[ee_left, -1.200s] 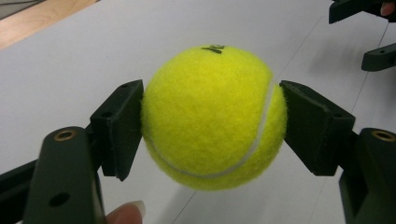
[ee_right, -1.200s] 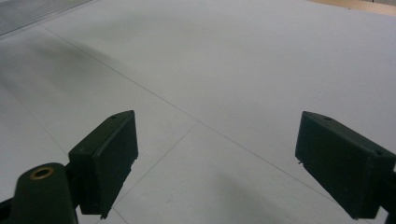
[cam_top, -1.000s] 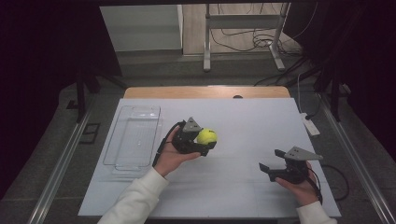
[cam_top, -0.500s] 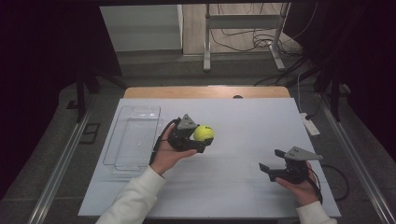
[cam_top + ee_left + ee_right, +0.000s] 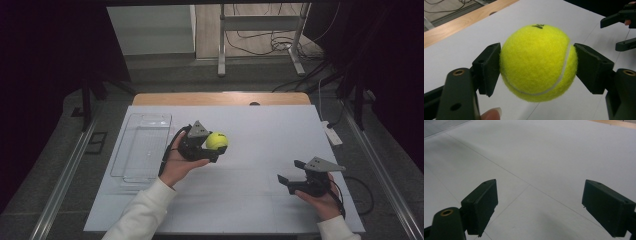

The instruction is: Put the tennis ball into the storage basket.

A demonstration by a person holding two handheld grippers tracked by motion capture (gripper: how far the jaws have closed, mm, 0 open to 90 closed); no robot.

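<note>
Jaws of the left gripper point(image 5: 537, 62) are pinching a ball point(image 5: 537, 62) from both sides, holding it clear above the table point(image 5: 456, 50). Pickup is looking done; what is left, probably, is carrying the ball to the clear tray point(image 5: 142, 145) lying just left of that hand and letting go inside it. The right gripper point(image 5: 292, 180) is resting low near the table's right side, its jaws standing spread with nothing between them. The left gripper view is showing the ball's seam and a dark print on top, plus a fingertip below; the high view is giving the tray's place, which neither gripper view is showing.
</note>
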